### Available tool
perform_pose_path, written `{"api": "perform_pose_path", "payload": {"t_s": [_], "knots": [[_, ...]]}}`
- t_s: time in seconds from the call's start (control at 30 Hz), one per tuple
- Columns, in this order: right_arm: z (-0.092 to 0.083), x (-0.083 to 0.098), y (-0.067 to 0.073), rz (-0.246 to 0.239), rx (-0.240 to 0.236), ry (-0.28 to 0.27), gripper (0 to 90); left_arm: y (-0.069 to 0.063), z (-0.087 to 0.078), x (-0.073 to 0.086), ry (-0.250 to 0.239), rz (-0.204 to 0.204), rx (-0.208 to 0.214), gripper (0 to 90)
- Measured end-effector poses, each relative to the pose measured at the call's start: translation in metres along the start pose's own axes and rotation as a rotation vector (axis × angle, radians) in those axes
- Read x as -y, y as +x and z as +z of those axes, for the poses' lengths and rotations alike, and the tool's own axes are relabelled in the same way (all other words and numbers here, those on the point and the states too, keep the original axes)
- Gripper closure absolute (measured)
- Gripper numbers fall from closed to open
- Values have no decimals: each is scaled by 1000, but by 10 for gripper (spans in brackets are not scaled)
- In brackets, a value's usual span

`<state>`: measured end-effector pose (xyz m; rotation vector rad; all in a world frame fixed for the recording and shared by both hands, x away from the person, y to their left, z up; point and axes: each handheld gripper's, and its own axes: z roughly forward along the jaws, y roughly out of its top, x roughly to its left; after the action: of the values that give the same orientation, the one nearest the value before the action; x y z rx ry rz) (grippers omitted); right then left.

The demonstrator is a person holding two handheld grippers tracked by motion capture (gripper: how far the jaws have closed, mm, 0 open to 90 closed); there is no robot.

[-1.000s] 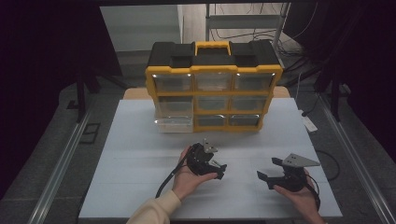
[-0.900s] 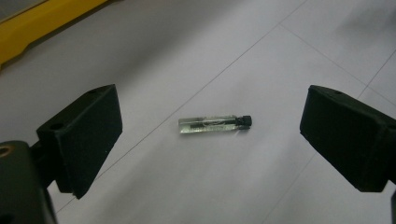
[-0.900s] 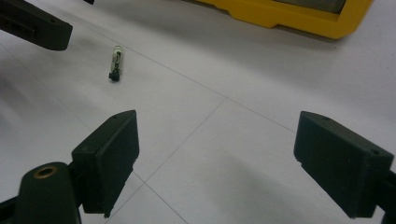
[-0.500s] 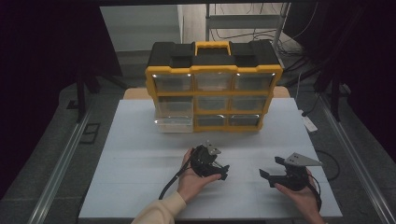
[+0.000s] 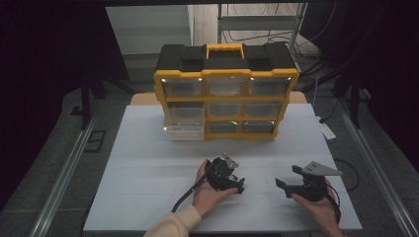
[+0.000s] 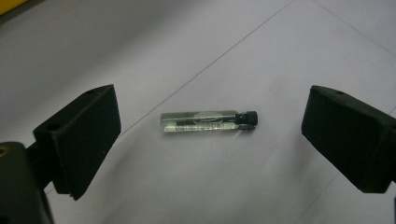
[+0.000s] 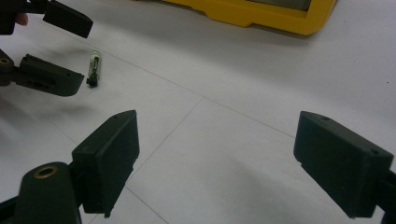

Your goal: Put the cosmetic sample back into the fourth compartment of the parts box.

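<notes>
A small clear glass vial (image 6: 208, 122) with a black cap lies flat on the white table (image 5: 148, 163). My left gripper (image 6: 212, 105) is open, low over the table, with one jaw on each side of the vial and neither touching it. The right gripper view has the same vial (image 7: 94, 65) just past the left gripper's (image 7: 77, 51) jaws. In the high view the left gripper (image 5: 239, 185) is at the front middle, pointing right. My right gripper (image 5: 285, 181) is open and holds nothing, to the right and pointing left; its own view (image 7: 217, 123) has bare table between the jaws.
A yellow and black drawer organiser (image 5: 227, 89) with clear drawers stands at the back of the table. Its lower left drawer (image 5: 184, 131) is pulled out a little. Cables trail from both grippers towards the front edge.
The left gripper has shifted a little to the right and towards the front. The right gripper has hardly moved.
</notes>
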<state>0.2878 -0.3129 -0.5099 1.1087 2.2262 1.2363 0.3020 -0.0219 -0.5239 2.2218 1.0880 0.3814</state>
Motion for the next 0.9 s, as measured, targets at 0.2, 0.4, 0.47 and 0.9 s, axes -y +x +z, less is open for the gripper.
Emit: {"api": "perform_pose_path", "payload": {"t_s": [0.2, 0.4, 0.47, 0.9], "knots": [[0, 0, 0, 2, 0, 3, 151, 0, 2, 2, 5, -4, 5, 91], [0, 0, 0, 1, 1, 4, 151, -2, 3, 3, 12, 1, 13, 161], [0, 0, 0, 1, 2, 4, 152, -3, 3, 4, 11, 6, 6, 190], [0, 0, 0, -2, 3, 2, 152, -4, 4, 5, 13, -2, 17, 307]]}}
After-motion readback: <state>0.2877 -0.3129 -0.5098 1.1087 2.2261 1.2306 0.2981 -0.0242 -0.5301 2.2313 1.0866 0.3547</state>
